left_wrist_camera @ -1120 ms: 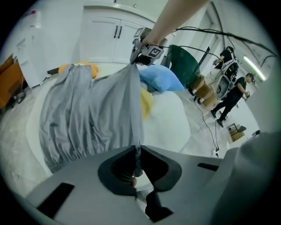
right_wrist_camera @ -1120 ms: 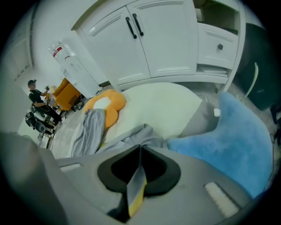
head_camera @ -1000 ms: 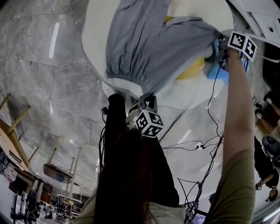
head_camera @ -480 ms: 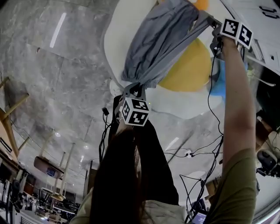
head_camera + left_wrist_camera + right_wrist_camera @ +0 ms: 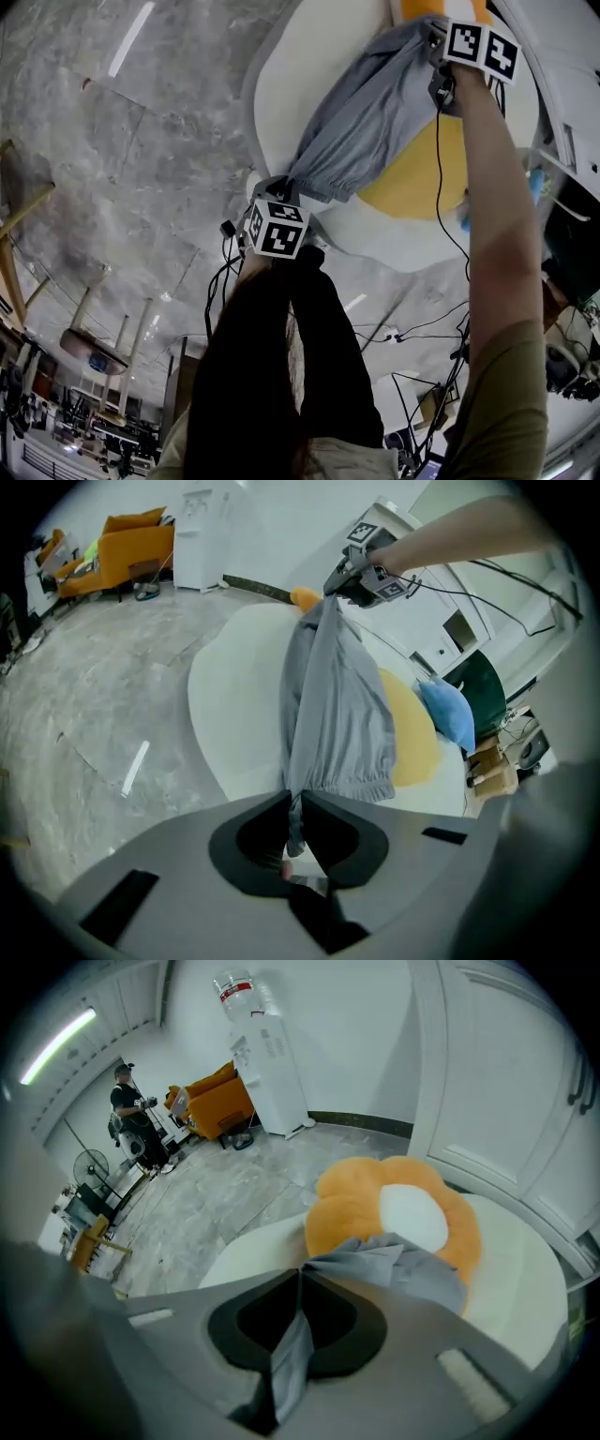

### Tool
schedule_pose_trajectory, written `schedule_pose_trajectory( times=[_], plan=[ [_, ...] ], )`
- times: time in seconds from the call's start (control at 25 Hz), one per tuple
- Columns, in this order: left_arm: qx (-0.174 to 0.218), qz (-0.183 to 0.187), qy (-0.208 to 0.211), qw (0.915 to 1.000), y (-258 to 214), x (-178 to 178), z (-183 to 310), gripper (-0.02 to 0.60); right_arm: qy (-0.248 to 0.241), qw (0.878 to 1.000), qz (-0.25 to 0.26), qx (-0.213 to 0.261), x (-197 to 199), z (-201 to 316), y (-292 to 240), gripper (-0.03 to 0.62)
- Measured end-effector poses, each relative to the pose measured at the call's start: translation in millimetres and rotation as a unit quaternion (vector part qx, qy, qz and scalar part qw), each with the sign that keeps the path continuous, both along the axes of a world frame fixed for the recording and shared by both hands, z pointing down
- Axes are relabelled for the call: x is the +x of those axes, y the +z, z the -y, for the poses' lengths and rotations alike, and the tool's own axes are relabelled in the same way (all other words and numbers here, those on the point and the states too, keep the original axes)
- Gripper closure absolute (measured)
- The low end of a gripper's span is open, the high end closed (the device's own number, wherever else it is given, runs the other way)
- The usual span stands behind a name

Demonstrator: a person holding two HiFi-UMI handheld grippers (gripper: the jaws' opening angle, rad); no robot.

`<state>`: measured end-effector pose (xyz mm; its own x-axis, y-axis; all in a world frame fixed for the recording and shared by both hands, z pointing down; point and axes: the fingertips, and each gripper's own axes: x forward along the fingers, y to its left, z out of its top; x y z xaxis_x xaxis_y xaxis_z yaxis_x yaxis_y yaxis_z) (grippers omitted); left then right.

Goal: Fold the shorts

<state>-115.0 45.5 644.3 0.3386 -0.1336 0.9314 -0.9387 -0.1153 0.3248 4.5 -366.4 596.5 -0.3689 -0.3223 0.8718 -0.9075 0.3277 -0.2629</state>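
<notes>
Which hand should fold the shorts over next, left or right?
Probably right. The right gripper pinches the grey shorts' far end over the table and could swing it to the left gripper, clamped on the waistband.

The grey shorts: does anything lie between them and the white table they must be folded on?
Yes: a yellow cushion lies on the white table partly beneath the shorts, and an orange flower cushion sits beyond the end held by the right gripper.
</notes>
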Motion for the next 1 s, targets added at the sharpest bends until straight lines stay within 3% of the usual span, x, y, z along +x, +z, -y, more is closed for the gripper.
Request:
schedule_pose_trajectory(
  times=[0.28, 0.36, 0.4, 0.44, 0.48, 0.52, 0.64, 0.76, 1.0],
  plan=[
    [-0.043, 0.007, 0.021, 0.9988, 40.4, -13.8, -7.2, 0.546, -0.001, 1.000, -0.007, -0.017, -20.2, -6.7, 35.5, 0.574],
    [-0.044, 0.012, 0.035, 0.9983, 42.6, -16.0, -6.3, 0.534, -0.006, 1.000, -0.005, -0.009, -22.3, -5.8, 32.8, 0.524],
    [-0.044, 0.009, 0.037, 0.9983, 43.1, -16.4, -6.1, 0.507, -0.008, 1.000, 0.006, -0.004, -24.3, -5.3, 29.1, 0.445],
    [-0.043, 0.001, 0.032, 0.9985, 42.7, -16.0, -6.2, 0.439, -0.010, 1.000, 0.024, -0.001, -27.1, -5.8, 23.5, 0.302],
    [-0.044, -0.012, 0.024, 0.9987, 41.1, -15.3, -6.5, 0.324, -0.016, 0.999, 0.045, 0.000, -29.9, -7.4, 15.7, 0.255],
    [-0.044, -0.023, 0.016, 0.9987, 38.5, -15.7, -7.1, 0.222, -0.025, 0.998, 0.062, 0.005, -30.7, -9.7, 6.1, 0.249],
    [-0.041, -0.027, 0.014, 0.9987, 29.3, -26.5, -12.5, 0.202, -0.039, 0.996, 0.077, 0.038, -15.8, -20.8, -25.3, 0.220],
    [-0.037, -0.021, 0.034, 0.9985, 14.8, -39.1, -13.6, 0.202, -0.011, 0.994, 0.097, 0.049, 10.1, -52.7, -49.4, 0.220],
    [-0.027, -0.019, 0.078, 0.9964, -15.0, -45.0, -1.7, 0.204, 0.062, 0.993, 0.096, -0.023, 68.0, -210.7, -33.3, 0.221]
  ],
)
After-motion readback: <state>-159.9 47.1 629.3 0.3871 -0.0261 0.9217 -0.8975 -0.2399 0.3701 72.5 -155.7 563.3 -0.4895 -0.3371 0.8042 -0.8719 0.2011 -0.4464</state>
